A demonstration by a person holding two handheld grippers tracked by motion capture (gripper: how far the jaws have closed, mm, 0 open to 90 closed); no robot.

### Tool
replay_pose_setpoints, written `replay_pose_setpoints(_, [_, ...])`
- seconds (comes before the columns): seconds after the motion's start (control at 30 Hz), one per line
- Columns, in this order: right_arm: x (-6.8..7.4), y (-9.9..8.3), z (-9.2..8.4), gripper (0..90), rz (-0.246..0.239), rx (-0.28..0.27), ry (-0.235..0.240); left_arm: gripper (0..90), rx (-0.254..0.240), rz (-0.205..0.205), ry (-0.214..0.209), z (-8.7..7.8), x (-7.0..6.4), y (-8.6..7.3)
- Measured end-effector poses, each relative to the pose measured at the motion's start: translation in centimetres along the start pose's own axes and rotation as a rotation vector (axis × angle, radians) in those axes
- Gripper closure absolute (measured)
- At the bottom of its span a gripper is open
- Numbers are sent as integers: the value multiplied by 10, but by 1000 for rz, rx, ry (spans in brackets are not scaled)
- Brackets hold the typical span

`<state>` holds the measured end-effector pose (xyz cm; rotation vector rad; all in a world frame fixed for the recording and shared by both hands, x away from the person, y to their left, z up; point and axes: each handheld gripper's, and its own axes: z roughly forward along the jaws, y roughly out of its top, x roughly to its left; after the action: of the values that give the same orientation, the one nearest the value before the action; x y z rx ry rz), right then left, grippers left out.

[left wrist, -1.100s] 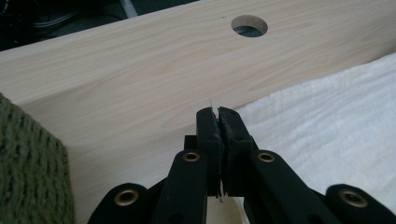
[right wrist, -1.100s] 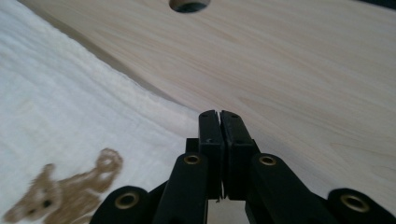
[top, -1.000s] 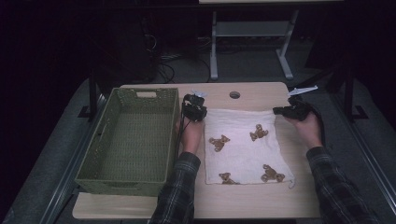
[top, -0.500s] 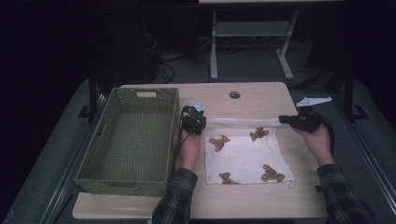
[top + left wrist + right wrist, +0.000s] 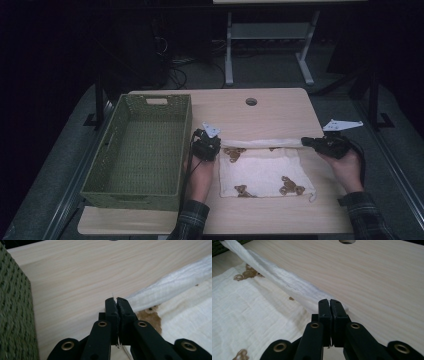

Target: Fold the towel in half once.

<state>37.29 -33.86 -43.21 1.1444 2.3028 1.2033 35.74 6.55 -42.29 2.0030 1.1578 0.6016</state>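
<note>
A white cloth (image 5: 265,170) printed with brown teddy bears lies on the light wooden table (image 5: 250,120). Its far edge is lifted and folded toward the person, stretched as a taut band between both grippers. My left gripper (image 5: 216,145) is shut on the far left corner of the cloth (image 5: 160,292), jaws pinched together (image 5: 117,301). My right gripper (image 5: 306,142) is shut on the far right corner, and the fold of the cloth (image 5: 277,280) runs away from its closed jaws (image 5: 329,302). A hand holds each gripper.
A green woven basket (image 5: 140,145), with nothing inside, stands at the table's left, close to my left gripper; its wall (image 5: 15,315) fills the left side of the left gripper view. A round cable hole (image 5: 251,101) is at the back of the table.
Both grippers have pulled the cloth's far edge toward the person, folding it over the near half. The cloth's flat area has grown shorter front to back.
</note>
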Motion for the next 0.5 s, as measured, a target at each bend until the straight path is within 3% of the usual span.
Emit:
replay_pose_setpoints(0.23, [4, -14, -8, 880, 31, -1, 13, 876, -10, -16, -40, -6, -5, -16])
replay_pose_setpoints(0.5, [18, -30, -26, 879, 19, -6, 31, 877, -22, -6, -18, -25, -20, -29])
